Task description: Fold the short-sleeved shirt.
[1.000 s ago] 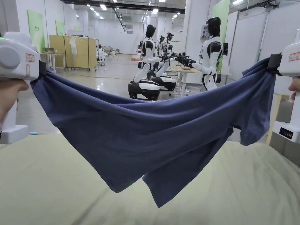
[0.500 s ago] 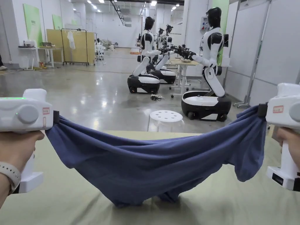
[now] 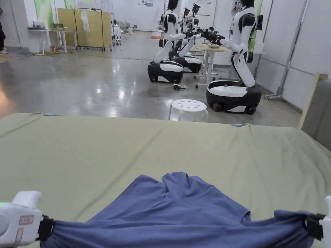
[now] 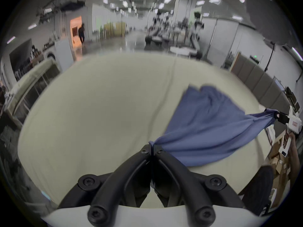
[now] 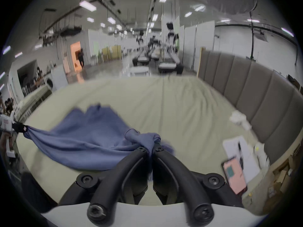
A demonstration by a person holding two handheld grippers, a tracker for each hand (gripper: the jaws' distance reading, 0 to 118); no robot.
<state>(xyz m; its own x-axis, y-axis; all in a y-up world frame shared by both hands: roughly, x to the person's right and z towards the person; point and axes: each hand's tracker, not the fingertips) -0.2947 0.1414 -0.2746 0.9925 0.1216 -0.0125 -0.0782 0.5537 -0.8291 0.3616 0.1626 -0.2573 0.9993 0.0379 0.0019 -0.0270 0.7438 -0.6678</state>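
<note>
Lowered from mid-air, the shirt (image 3: 181,213) now lies on the bed (image 3: 97,151), trailing toward 12 o'clock, the left gripper (image 4: 152,148) and right gripper (image 5: 150,146) fingers still clamped on its near corners, ready for flattening.

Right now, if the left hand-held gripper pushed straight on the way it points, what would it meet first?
Probably the green bed cover; the left hand-held gripper, shut on the blue shirt, points across it. Depth is unclear.

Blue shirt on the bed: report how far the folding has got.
Done: the blue shirt is spread on the green bed sheet, far end lying down. In hand: the left gripper and right gripper are each shut on a bunched end of the near edge, which is stretched between them. Left: no fold is visible yet, and the far end is rumpled.
</note>
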